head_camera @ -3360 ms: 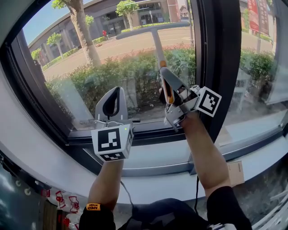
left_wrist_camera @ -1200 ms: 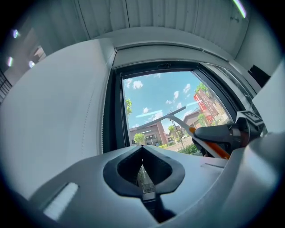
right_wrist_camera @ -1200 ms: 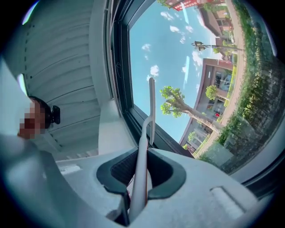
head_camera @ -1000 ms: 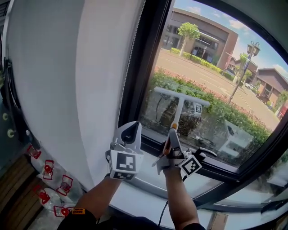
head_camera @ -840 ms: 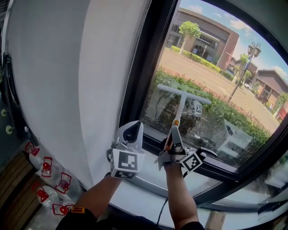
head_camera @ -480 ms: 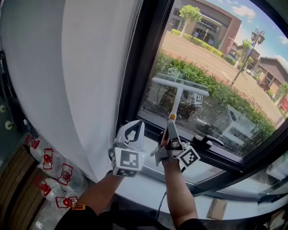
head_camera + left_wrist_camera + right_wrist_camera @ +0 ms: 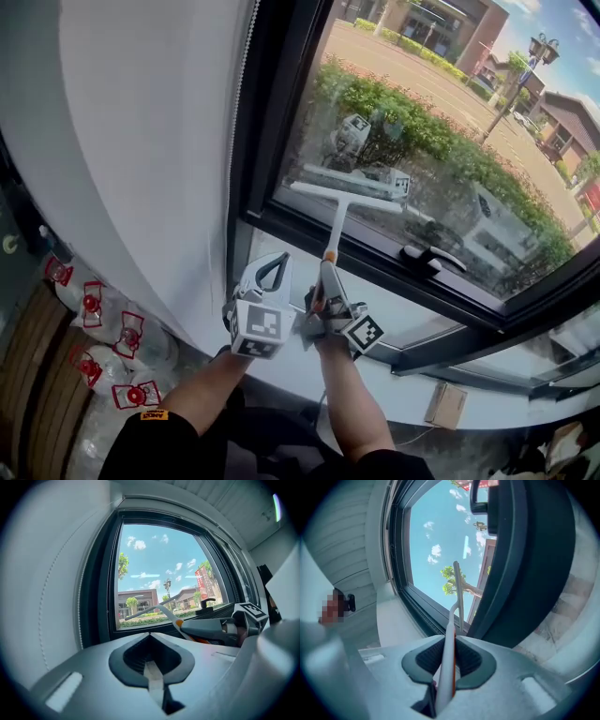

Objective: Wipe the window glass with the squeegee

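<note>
R gripper point(image 7: 327, 274) clamped on squeegee point(image 7: 339, 199) handle, blade low on window glass point(image 7: 450, 122), just above frame. L gripper point(image 7: 273, 269) jaws together, empty. Looks like bottom of a stroke; next prob. lift, reset higher.

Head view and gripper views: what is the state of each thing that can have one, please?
Squeegee, held by its handle, blade against the lower glass.
Right claw, shut on the squeegee handle.
Left claw, shut, empty.
Window handle, lying along the bottom frame.
</note>
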